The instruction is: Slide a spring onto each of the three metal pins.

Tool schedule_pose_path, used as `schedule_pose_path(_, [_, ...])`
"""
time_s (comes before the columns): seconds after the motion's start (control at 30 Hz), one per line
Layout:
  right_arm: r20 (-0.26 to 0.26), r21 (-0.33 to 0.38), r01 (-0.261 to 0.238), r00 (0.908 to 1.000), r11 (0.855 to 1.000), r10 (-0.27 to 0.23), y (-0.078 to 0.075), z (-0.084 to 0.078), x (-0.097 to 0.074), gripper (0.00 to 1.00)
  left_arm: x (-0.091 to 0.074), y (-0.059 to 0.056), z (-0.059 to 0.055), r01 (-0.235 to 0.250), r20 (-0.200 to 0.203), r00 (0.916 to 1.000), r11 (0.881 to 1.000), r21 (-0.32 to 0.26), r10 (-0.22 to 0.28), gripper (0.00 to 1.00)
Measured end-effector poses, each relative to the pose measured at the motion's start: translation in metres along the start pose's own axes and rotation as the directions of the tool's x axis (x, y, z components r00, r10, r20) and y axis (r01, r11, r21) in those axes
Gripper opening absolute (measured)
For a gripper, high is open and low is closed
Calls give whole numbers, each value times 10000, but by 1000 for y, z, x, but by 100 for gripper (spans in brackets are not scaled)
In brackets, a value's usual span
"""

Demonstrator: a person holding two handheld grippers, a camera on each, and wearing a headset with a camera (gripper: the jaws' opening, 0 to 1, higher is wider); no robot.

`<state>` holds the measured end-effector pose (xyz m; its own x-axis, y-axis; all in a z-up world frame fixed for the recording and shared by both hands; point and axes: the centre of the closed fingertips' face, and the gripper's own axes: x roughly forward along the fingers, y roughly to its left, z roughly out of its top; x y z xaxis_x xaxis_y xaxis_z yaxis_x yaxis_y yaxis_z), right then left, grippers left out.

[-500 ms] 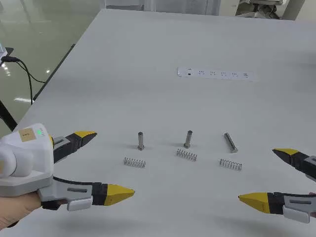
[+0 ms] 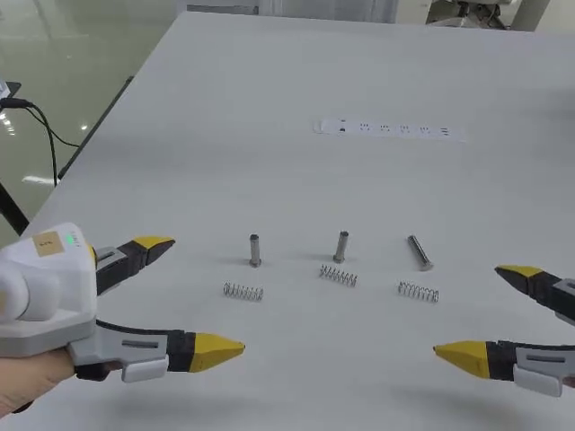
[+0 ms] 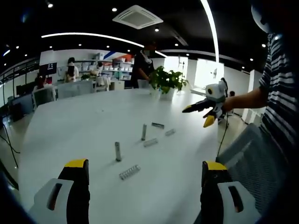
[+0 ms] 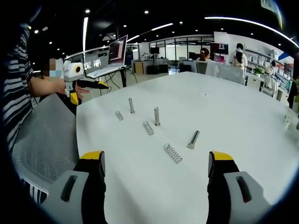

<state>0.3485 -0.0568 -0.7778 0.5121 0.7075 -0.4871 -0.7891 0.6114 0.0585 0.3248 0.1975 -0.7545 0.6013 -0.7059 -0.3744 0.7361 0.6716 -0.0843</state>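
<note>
Three pins sit in a row across the table (image 2: 269,108), nearer its near edge than its far one, and each has a spring lying just on the near-edge side of it, apart from it and not yet threaded. This looks like a deliberate pairing, so each spring can be matched to its pin without reaching across another. The left pin (image 2: 255,250) and the middle pin (image 2: 341,247) stand upright, which leaves their tops free for a spring to drop over. The right pin (image 2: 419,253) lies on its side, slanted toward the far edge, so it will probably need to be stood up or held before a spring goes on. The left spring (image 2: 243,291), middle spring (image 2: 338,276) and right spring (image 2: 418,292) all lie flat, roughly parallel to the near edge. The left tongs (image 2: 202,294) hover close to the near edge, toward the left edge from the left spring, spread wide and holding nothing. The right tongs (image 2: 469,311) are likewise spread and empty, beyond the right spring toward the right edge. Both point inward at the row, which suggests the work is about to begin with no spring fitted so far. A power strip (image 2: 386,129) lies well apart, toward the far edge.
</note>
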Motion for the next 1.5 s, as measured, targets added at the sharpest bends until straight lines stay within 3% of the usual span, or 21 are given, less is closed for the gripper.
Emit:
schedule_pose_path(0.83, [-140, -72, -122, 9998, 9999, 121, 3, -3, 2, 92, -1, 4, -3, -72, -23, 10000, 9999, -96, 72, 98])
schedule_pose_path(1.5, [-495, -58, -85, 9987, 9999, 82, 3, -19, -1, 91, 3, -3, -11, 80, -233, 9997, 9999, -143, -84, 98])
